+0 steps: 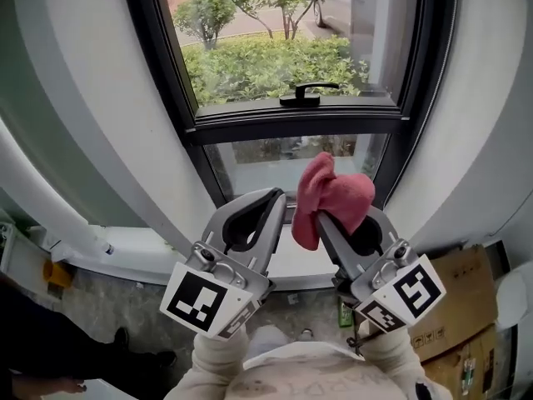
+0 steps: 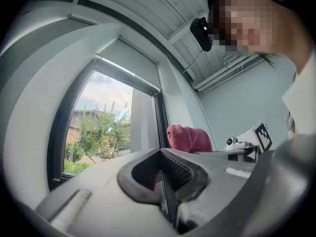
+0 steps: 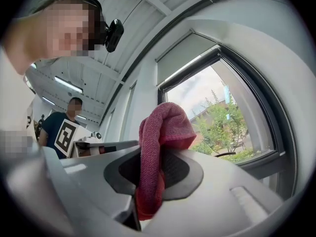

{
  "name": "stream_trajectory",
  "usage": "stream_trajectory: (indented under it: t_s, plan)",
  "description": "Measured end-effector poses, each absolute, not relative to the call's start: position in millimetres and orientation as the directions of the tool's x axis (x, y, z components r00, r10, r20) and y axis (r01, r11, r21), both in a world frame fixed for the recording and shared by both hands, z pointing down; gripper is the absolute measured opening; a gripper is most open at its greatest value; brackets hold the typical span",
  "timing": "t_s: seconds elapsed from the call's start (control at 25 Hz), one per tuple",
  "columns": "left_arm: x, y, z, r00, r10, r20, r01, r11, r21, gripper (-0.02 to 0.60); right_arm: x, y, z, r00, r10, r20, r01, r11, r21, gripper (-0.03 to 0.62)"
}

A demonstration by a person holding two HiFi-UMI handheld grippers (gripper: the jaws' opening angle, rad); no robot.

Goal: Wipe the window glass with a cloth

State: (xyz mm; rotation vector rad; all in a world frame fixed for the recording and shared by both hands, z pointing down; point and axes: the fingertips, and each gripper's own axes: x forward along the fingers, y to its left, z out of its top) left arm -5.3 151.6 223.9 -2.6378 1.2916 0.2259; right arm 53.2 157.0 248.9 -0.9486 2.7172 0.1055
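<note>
A pink-red cloth (image 1: 331, 195) is pinched in my right gripper (image 1: 326, 217), bunched above the jaws and hanging a little to the left. In the right gripper view the cloth (image 3: 160, 152) runs down between the closed jaws. My left gripper (image 1: 271, 202) is beside it, jaws together with nothing in them; its own view shows the shut pads (image 2: 165, 174) and the cloth (image 2: 187, 138) beyond. Both grippers point at the window glass (image 1: 291, 153), the lower pane just ahead; neither visibly touches it.
A black handle (image 1: 305, 94) sits on the frame's cross bar (image 1: 291, 120). White curved walls flank the window. Cardboard boxes (image 1: 454, 307) stand at the lower right, and a white sill (image 1: 133, 248) runs along the left. Another person (image 3: 69, 120) stands behind.
</note>
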Motion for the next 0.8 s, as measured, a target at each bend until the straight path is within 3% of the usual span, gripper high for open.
stream_trajectory:
  t_s: [0.8]
  plan:
    - [-33,10,235,0.617,-0.759,-0.208,-0.783,-0.618,-0.065,0.0,17,13,270,-0.754,-0.619,-0.219,-0.622,0.78,-0.065,0.091]
